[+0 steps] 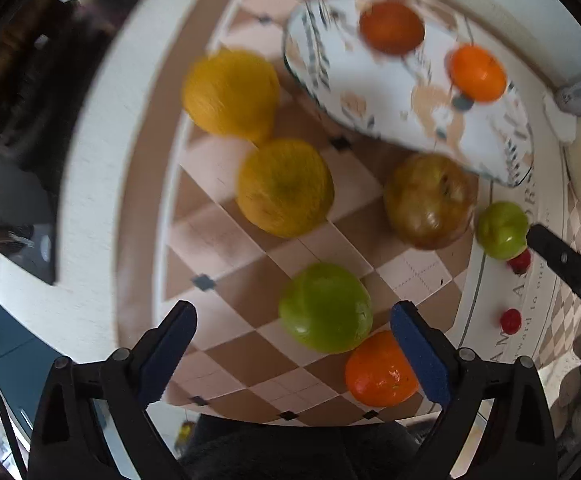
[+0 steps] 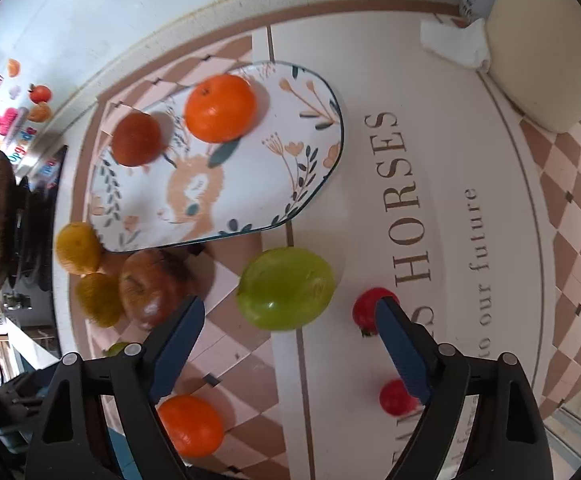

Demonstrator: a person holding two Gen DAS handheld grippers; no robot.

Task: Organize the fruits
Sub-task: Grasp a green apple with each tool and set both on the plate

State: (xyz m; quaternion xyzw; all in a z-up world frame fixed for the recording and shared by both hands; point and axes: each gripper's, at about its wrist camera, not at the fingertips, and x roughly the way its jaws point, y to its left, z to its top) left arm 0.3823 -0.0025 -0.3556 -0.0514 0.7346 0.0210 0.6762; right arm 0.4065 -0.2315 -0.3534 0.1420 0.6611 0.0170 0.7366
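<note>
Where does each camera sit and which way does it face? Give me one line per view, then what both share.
Left wrist: mounted on the left hand-held gripper, facing almost straight down at the checkered tabletop; its own two open blue-padded fingers show.
Right wrist: mounted on the right hand-held gripper, facing steeply down at the same tabletop; its own open fingers show.
Shared: the patterned plate and the brown apple.

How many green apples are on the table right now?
2. One green apple lies below the plate, between the right tongs. The other green apple sits by the left tongs, touching an orange. More may be hidden.
</note>
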